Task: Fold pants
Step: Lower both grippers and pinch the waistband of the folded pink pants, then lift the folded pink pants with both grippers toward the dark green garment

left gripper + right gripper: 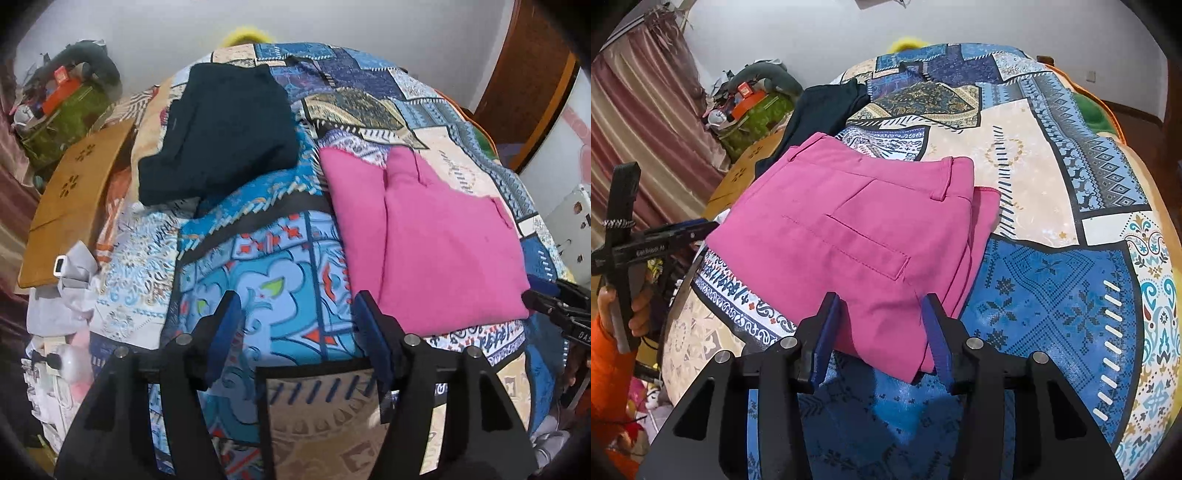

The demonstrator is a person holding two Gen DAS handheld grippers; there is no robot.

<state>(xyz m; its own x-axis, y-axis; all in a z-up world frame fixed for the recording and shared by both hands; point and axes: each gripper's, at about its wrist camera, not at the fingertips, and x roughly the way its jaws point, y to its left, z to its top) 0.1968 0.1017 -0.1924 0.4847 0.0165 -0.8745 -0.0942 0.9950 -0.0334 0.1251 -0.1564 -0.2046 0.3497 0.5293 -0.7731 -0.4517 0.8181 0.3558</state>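
Lying folded, pink pants on a crowded bed

Folded pink pants (857, 236) rest on the patchwork bedspread (1052, 295). Right gripper (881, 306) hovers spread wide over their near edge; left gripper (295, 306) gapes empty beside them. Dark folded garment (221, 133) lies beyond, a wooden board (70, 206) alongside.

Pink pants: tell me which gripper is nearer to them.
Right. The right gripper is open, with the near edge of the pink pants between its fingers. The left gripper is open over the bedspread, beside the pants.

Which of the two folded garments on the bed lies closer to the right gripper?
The pink pants, just ahead of the right gripper; the dark garment lies behind them.
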